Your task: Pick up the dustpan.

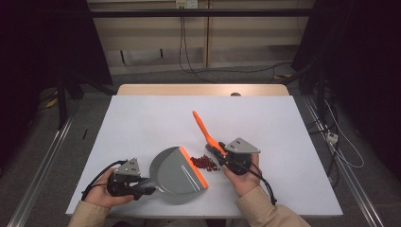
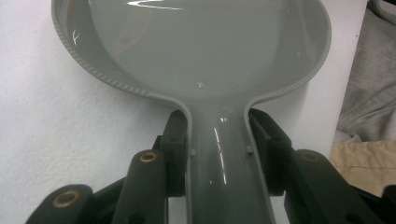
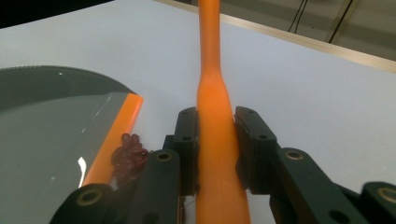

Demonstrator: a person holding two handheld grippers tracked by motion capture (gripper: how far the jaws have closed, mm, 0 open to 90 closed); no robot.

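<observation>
**Dustpan and brush gripped beside the red bits**

High view: the grey dustpan (image 1: 177, 174) lies on the white table (image 1: 142, 123), its orange lip touching the red bits (image 1: 204, 162).

Left gripper view: the left gripper (image 2: 218, 140) clamps the dustpan's handle.

Right gripper view: the right gripper (image 3: 215, 140) clamps the orange brush (image 3: 215, 135).

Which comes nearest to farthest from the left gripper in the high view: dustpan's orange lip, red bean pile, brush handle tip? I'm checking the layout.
From the left gripper:
1. Dustpan's orange lip, on the pan's right edge.
2. Red bean pile, just right of the lip, before the right gripper.
3. Brush handle tip, farthest up the table.
</observation>
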